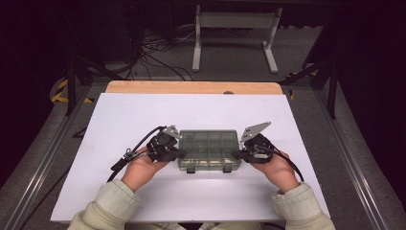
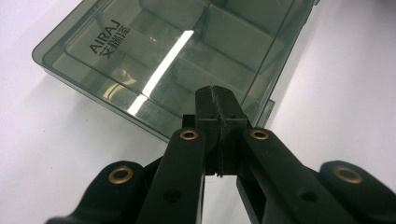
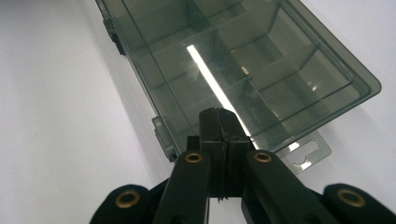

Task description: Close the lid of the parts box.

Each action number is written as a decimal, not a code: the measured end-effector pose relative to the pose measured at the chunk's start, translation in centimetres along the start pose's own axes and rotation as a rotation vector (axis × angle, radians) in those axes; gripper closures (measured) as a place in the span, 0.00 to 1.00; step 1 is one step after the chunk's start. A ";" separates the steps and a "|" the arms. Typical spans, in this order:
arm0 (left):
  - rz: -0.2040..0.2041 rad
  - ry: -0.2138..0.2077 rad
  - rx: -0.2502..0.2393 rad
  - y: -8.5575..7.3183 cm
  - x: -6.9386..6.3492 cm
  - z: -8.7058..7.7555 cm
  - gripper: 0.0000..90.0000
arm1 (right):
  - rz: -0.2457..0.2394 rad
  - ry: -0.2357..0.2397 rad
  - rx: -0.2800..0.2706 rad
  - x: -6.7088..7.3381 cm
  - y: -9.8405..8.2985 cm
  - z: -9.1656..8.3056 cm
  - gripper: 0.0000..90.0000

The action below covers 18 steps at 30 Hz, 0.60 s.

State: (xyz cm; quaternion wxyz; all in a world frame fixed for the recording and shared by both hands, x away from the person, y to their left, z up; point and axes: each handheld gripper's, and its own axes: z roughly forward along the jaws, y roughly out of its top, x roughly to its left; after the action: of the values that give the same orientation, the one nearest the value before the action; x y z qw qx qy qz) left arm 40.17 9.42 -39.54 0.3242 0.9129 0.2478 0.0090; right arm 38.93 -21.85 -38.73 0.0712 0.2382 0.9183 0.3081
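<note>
Box (image 1: 209, 146) lies long axis left-right between our grippers; left gripper (image 1: 179, 153) and right gripper (image 1: 236, 154) equally near its short ends; jaws pressed together, gripping nothing.

Lab: dark rig frame (image 1: 72, 81), floor cables (image 1: 158, 55).

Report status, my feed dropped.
Left gripper and right gripper shut, flanking the compartment box. Lid closed, flat on white table. Nothing in the way.
</note>
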 end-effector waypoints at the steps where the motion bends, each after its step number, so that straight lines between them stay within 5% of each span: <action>1: -0.002 -0.001 0.002 0.0 0.0 0.1 1.00 | 0.002 -0.003 0.003 0.0 0.0 0.1 1.00; 13: -0.002 -0.003 -0.010 -0.3 0.0 0.3 1.00 | 0.006 -0.012 -0.008 0.2 -0.4 0.2 1.00; 18: 0.015 0.036 -0.008 -0.3 -0.6 0.4 1.00 | 0.011 -0.017 -0.023 0.3 -0.7 0.3 1.00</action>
State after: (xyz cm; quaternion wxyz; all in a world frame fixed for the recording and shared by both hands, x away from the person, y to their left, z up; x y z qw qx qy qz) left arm 39.63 9.13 -39.92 0.3231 0.9132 0.2469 0.0287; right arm 38.52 -22.05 -39.33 0.0804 0.2450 0.9127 0.3171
